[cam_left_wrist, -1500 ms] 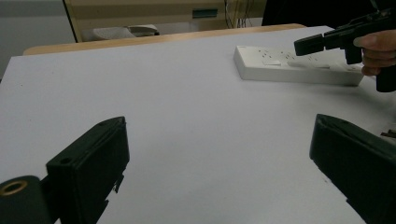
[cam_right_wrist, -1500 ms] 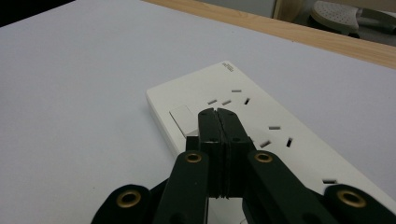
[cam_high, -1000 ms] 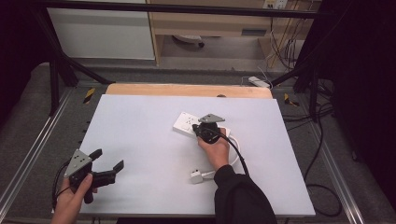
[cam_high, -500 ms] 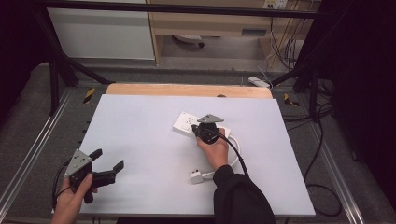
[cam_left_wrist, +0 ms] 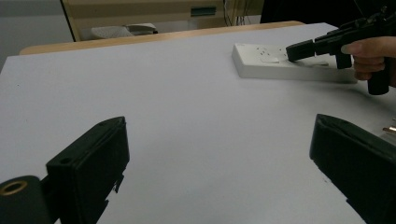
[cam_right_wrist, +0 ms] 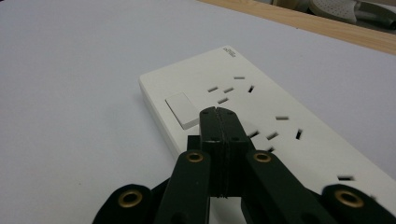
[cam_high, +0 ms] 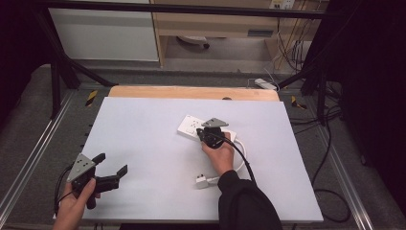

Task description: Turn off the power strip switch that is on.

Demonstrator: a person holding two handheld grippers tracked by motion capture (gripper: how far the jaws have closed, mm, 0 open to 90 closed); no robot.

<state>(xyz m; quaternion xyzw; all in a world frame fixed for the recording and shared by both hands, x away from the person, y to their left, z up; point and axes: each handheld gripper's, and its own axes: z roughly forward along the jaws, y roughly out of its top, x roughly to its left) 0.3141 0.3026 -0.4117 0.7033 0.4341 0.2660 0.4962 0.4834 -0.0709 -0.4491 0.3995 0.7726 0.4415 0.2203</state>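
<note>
Nothing much has moved since a second ago; both grippers hold position.
Left gripper (cam_high: 109,168) sits at the near left table (cam_high: 143,139) edge, jaws spread, empty. Right gripper (cam_right_wrist: 218,114), jaws pressed together, tips over the white power strip (cam_right_wrist: 261,116) beside its switch (cam_right_wrist: 182,110), mid-table.

White worktop (cam_high: 143,143) with a bare wooden strip (cam_high: 191,92) along its far edge, a white power strip (cam_high: 265,84) on the floor beyond the worktop's far right corner, black cables (cam_high: 330,191) trailing off its right side
</note>
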